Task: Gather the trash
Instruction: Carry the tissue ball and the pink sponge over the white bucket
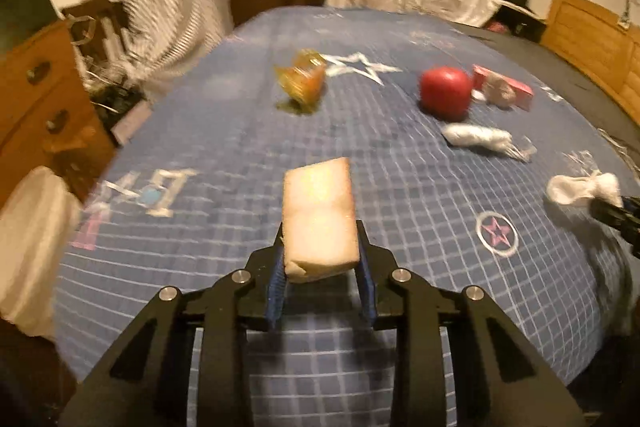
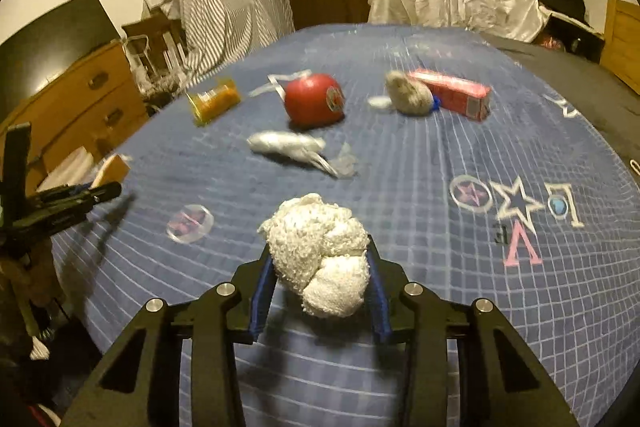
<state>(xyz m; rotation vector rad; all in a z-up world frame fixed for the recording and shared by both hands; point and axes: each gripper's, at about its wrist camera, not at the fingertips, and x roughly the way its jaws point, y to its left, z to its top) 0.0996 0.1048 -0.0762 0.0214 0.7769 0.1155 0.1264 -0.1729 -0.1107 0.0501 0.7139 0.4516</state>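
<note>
Both pieces grabbed off the blue bedspread (image 1: 400, 187): left hand-held gripper (image 1: 320, 259) clenched on pale foam block (image 1: 320, 211), right hand-held gripper (image 2: 320, 279) clenched on white towel wad (image 2: 320, 255); next likely carry both to a bin, none visible.

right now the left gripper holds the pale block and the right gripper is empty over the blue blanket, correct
Not quite. The right gripper is not empty: the right wrist view shows it shut on a white crumpled wad. The left gripper does hold the pale block, over the blue blanket.
</note>
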